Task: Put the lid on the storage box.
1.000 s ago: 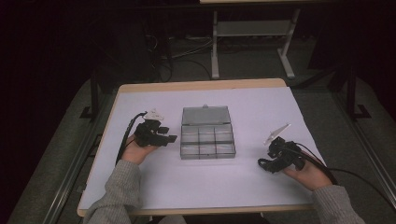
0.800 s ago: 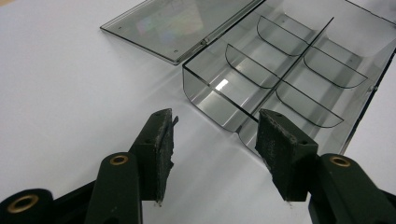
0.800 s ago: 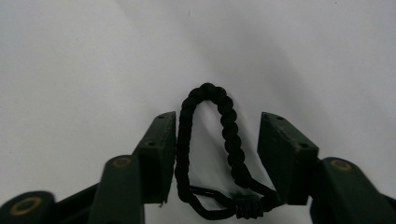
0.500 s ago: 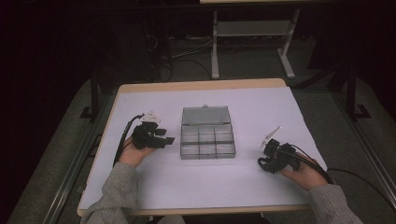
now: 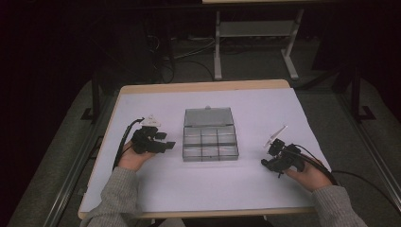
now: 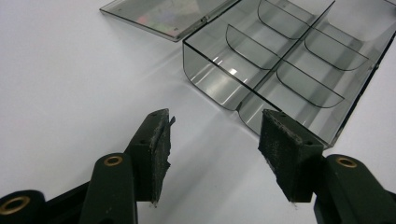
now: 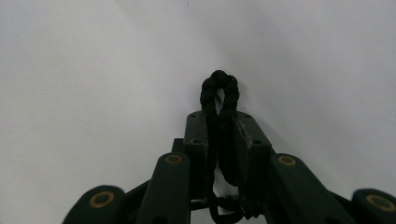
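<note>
Now my right gripper [image 7: 219,128] has just closed on a black cord loop [image 7: 218,91] near the table's [image 5: 246,189] right edge, my left gripper [image 6: 215,140] gapes beside the open, empty box [image 5: 210,139] mid-table.

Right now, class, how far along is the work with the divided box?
Done: the clear box lies open, lid flat. In hand: the right gripper, whose jaws have just been closing, pinches a black cord loop. Left: the compartments look empty; the left gripper waits open beside it.

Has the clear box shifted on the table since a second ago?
No. The clear box sits at the same spot between the table's side edges, lid open flat behind it, as before.
</note>
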The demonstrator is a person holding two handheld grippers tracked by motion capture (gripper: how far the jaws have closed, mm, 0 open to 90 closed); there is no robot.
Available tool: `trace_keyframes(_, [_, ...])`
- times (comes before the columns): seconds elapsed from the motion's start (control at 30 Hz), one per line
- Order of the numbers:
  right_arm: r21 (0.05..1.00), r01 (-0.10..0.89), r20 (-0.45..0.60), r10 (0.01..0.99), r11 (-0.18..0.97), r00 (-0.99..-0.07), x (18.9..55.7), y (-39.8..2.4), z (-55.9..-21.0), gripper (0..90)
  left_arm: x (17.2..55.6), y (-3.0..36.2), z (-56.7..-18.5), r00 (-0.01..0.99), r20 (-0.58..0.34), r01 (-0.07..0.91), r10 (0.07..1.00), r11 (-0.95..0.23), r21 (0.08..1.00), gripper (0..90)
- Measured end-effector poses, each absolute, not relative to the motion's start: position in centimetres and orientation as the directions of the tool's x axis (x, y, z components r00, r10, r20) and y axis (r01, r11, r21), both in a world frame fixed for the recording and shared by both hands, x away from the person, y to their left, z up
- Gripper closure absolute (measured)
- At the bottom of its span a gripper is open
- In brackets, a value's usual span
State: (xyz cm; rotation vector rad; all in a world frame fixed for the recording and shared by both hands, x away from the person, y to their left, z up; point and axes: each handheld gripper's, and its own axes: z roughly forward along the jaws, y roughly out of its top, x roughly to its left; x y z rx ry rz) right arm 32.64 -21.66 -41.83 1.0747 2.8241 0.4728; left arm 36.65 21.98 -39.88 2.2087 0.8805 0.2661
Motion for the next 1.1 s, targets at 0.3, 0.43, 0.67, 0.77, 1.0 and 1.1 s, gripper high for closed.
trace_keyframes(0.3, [0.335, 0.643, 0.055, 0.667, 0.689, -0.743, 32.9, -21.8, -41.6, 76.7, 36.3, 22.0, -40.0, 0.747, -0.073, 0.514, 0.661, -0.504, 0.695, 41.6])
trace_keyframes(0.43, [0.345, 0.649, 0.065, 0.672, 0.678, -0.738, 33.2, -22.1, -41.4, 76.8, 36.3, 22.0, -40.0, 0.751, -0.071, 0.508, 0.656, -0.506, 0.697, 41.3])
trace_keyframes(0.67, [0.356, 0.651, 0.075, 0.674, 0.67, -0.735, 33.4, -22.1, -41.0, 76.8, 35.9, 22.2, -40.4, 0.75, -0.065, 0.51, 0.658, -0.513, 0.69, 41.0])
trace_keyframes(0.77, [0.36, 0.649, 0.077, 0.672, 0.67, -0.737, 33.5, -22.1, -40.9, 76.9, 35.7, 22.2, -40.5, 0.75, -0.07, 0.511, 0.657, -0.51, 0.692, 40.3])
trace_keyframes(1.0, [0.382, 0.641, 0.081, 0.667, 0.666, -0.741, 33.9, -21.8, -40.1, 77.0, 35.2, 22.6, -40.5, 0.747, -0.066, 0.508, 0.661, -0.504, 0.698, 40.2])
trace_keyframes(1.1, [0.383, 0.64, 0.076, 0.668, 0.666, -0.741, 34.0, -21.6, -39.8, 77.0, 34.9, 22.7, -40.7, 0.745, -0.078, 0.515, 0.663, -0.497, 0.698, 40.1])
